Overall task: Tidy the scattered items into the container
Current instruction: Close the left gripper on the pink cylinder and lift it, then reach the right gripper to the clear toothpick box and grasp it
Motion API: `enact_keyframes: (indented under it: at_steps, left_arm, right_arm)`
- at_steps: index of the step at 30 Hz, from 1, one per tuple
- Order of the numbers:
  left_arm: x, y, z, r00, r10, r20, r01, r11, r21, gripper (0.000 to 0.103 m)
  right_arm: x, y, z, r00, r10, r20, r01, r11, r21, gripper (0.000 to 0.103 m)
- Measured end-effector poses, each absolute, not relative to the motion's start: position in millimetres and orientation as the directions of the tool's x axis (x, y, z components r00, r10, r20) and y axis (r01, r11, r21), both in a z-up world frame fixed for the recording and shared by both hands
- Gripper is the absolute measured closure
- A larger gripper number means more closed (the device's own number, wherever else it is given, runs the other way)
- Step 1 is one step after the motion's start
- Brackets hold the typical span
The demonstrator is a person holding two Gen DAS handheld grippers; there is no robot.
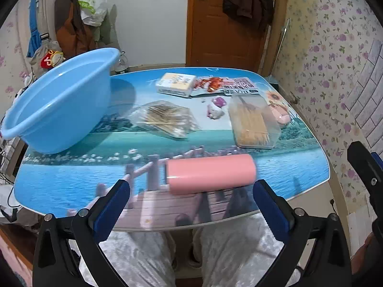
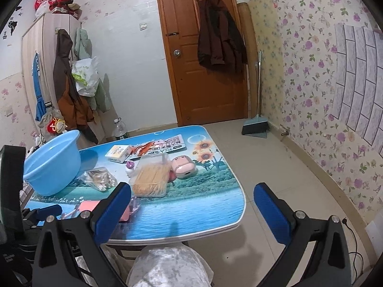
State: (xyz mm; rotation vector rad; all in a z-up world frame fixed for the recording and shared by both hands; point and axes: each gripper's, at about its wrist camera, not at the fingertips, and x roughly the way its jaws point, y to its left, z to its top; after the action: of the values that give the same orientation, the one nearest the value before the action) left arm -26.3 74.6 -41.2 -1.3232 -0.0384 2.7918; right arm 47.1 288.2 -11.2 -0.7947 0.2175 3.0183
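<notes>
The blue basin (image 1: 59,100) sits at the far left corner of the table (image 1: 59,181), tilted in the fisheye view, with nothing visible inside it. Scattered to its right lie a bag of cotton swabs (image 1: 165,119), a clear box of toothpicks (image 1: 251,124), a small white and purple figure (image 1: 216,110), a yellowish flat box (image 1: 176,83) and a red printed packet (image 1: 227,85). A pink device (image 2: 183,166) (perhaps a small gadget) rests beside the toothpick box. Nearest the person, a pink roll (image 1: 210,173) lies on its side. The left gripper (image 1: 191,210) hovers just short of that roll, jaws spread wide and holding nothing. The right gripper (image 2: 191,212) hangs over the table's near right edge, equally wide and empty
</notes>
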Motion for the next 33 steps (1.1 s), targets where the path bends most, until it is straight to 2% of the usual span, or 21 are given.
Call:
enact_keyframes:
  at_steps: [22, 26, 33]
  left_arm:
    - [-52, 91, -66, -0.604, -0.01, -0.797, 0.034, -0.999, -0.012, 0.0]
    - [-50, 92, -66, -0.611, 0.012, -0.791, 0.009, -1.0, -0.022, 0.015]
    - [-49, 92, -65, -0.612, 0.015, -0.791, -0.009, -1.0, -0.012, 0.015]
  right_arm:
    - [34, 318, -33, -0.848, -0.034, -0.529, -0.087, -0.975, 0.202, 0.0]
    - [32, 318, -35, -0.844, -0.039, -0.534, -0.09, -0.973, 0.213, 0.0]
    - [30, 309, -34, -0.846, -0.047, -0.531, -0.069, -0.978, 0.196, 0.0]
